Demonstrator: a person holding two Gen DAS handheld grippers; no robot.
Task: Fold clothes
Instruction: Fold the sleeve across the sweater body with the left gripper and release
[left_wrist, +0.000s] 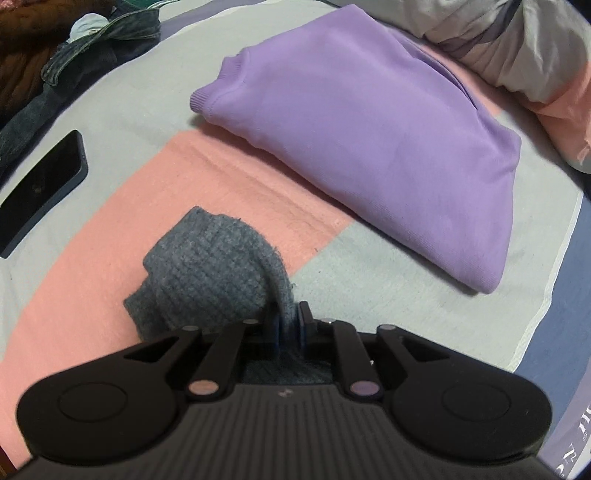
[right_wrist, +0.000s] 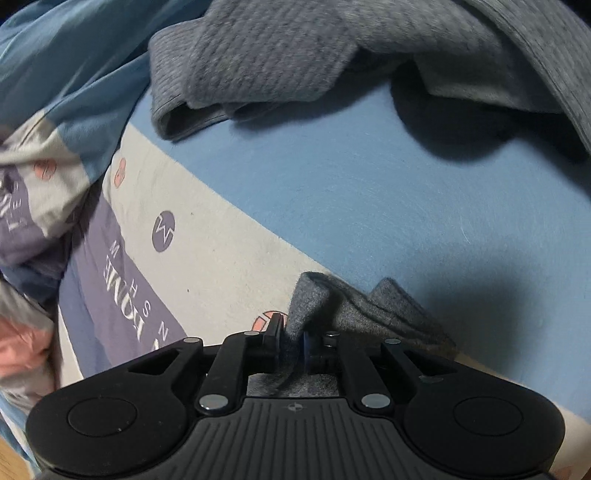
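Note:
My left gripper (left_wrist: 289, 325) is shut on a fold of a grey knitted garment (left_wrist: 210, 266), which bunches up above the pink and grey bedsheet (left_wrist: 122, 206). My right gripper (right_wrist: 294, 334) is shut on another edge of the same grey knit (right_wrist: 373, 306). More of the grey garment (right_wrist: 280, 51) hangs in folds across the top of the right wrist view, lifted off the blue sheet (right_wrist: 369, 192). A folded purple sweatshirt (left_wrist: 369, 140) lies on the bed beyond the left gripper, to its right.
A black phone (left_wrist: 40, 188) lies at the left on the sheet. Dark denim clothing (left_wrist: 74, 62) is piled at the far left. A crumpled duvet (left_wrist: 517, 48) sits at the far right. A patterned quilt (right_wrist: 33, 206) bunches at the left of the right wrist view.

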